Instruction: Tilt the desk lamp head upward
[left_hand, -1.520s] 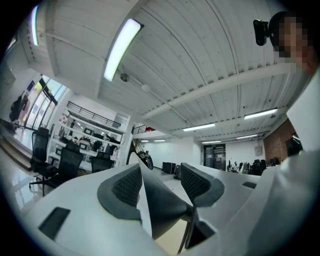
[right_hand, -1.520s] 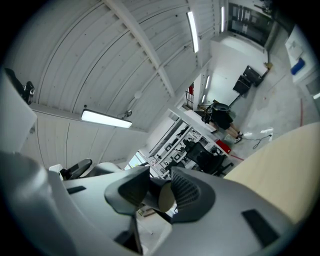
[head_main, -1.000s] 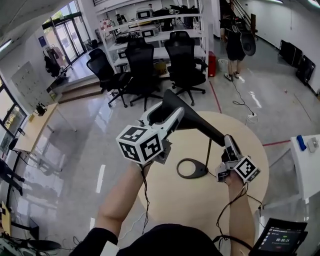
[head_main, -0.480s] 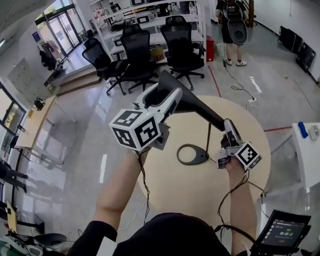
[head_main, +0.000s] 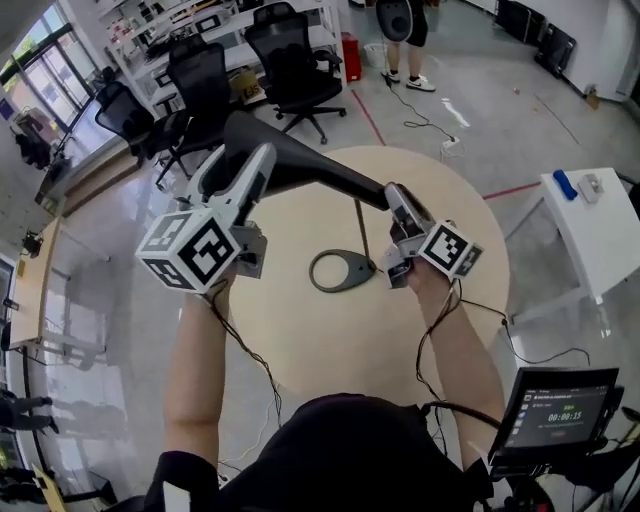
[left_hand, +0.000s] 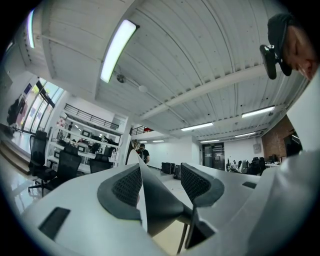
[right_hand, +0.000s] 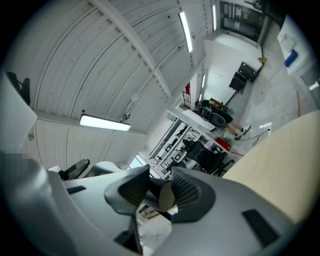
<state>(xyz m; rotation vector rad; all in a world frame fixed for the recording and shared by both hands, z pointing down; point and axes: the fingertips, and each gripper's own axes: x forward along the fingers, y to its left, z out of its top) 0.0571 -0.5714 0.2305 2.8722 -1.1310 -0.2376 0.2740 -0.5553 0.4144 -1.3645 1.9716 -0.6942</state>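
Table (head_main: 330, 350): round, pale wood, with the ring base (head_main: 338, 270) resting flat on it.
Lamp head (head_main: 310, 172): long, black, slanting above the table.
Left gripper (head_main: 240, 165): fingers wide, clamped on the lamp head's free end.
Right gripper (head_main: 395, 195): fingers closed on the lamp head's other end, by the stem (head_main: 362, 230).
Stem: thin, rising from the ring base.

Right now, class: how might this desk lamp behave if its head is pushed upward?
The lamp head looks rigid, so it should pivot rather than bend. The thin stem and open ring base suggest a light lamp, apt to tip.
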